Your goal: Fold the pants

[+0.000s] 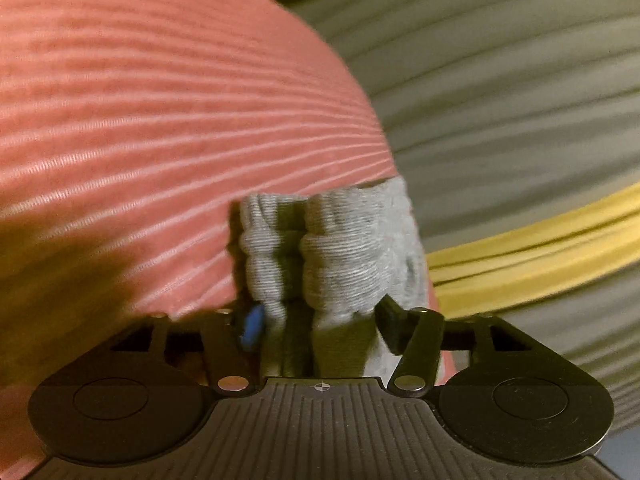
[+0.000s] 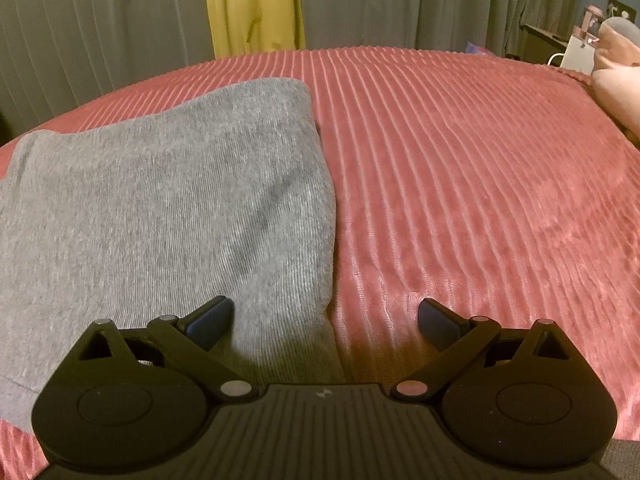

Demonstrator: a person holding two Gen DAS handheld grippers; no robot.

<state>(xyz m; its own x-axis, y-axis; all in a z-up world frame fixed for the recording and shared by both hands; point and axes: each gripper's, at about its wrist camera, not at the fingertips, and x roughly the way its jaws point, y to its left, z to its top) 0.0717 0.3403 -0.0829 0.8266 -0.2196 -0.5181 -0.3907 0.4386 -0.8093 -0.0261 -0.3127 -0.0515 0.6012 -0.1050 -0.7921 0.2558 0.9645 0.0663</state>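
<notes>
The grey knit pants (image 2: 168,208) lie folded flat on the left part of a pink ribbed bedspread (image 2: 460,184). My right gripper (image 2: 326,320) is open and empty, low over the pants' near right edge, with its left finger (image 2: 210,318) above the grey cloth and its right finger above the bedspread. In the left wrist view my left gripper (image 1: 320,320) is shut on a bunched, gathered wad of the grey pants (image 1: 332,252), held above the bedspread (image 1: 160,120). The image there is motion-blurred.
Grey curtains (image 2: 420,4) with a yellow strip (image 2: 252,4) hang behind the bed. A pink pillow (image 2: 616,80) and a dark bedside stand with small items (image 2: 548,44) sit at the far right.
</notes>
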